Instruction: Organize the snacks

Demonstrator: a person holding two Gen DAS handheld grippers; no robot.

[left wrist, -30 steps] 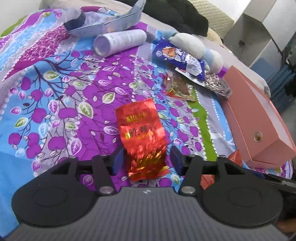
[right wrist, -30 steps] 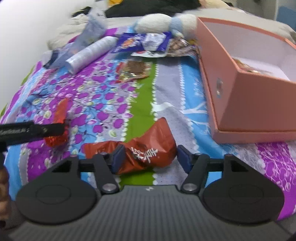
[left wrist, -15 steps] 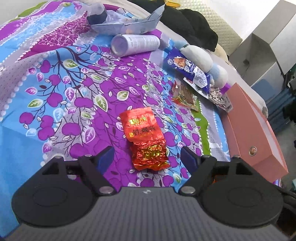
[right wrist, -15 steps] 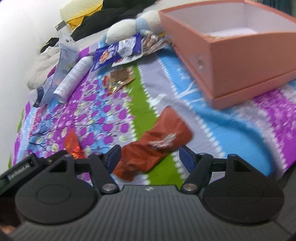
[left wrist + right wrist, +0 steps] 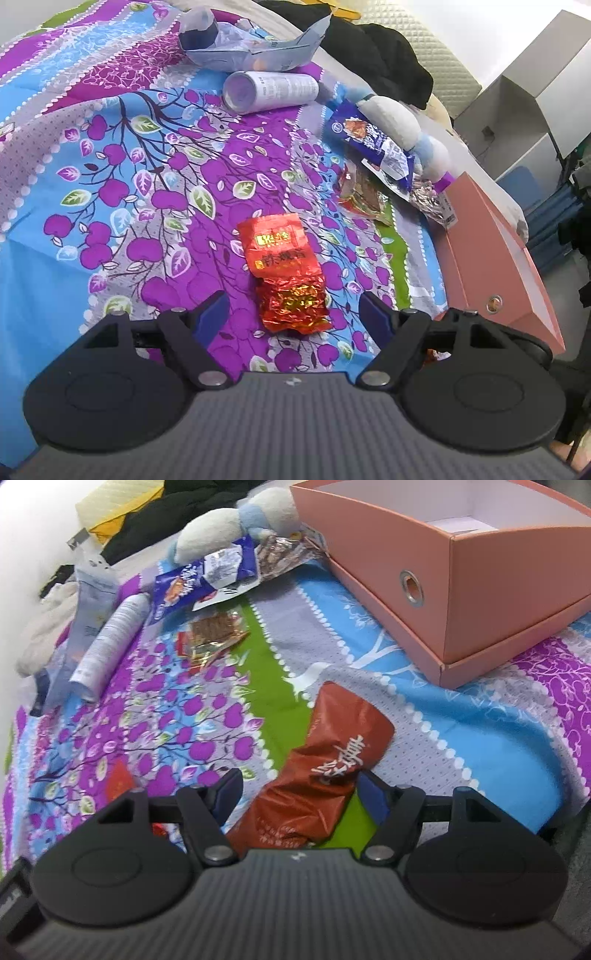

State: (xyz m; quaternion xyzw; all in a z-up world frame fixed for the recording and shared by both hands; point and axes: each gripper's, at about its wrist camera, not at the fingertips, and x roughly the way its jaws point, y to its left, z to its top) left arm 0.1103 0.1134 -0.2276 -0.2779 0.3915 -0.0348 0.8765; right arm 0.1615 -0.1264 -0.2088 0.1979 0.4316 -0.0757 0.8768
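Your left hand-held gripper hangs w/ jaws wide apart, straddling the red foil packet, which lies flat on the bed, touching neither finger, so it's lined up for a pinch across the packet's narrow width, I'd guess. Packet's crinkly metallic foil, flat at the printed top, lumpy & wrinkled at the near end; likely slippery, so grip the bulgy part. Your right hand-held gripper is also spread open, around the brown pouch; the pouch's right edge looks to touch or nearly touch the right finger, can't tell for sure. Pouch is glossy, soft, creased plastic, lying diagonal, its near end running under the gripper body. Pink box sits open-topped on its lid, near the pouch, stiff smooth card w/ a metal eyelet; prob. the drop spot. Farther back: blue snack bag, a clear wrapper w/ brown pieces, a white cylinder lying on its side. Bed's soft & rumpled, so packets may sink under pressure.
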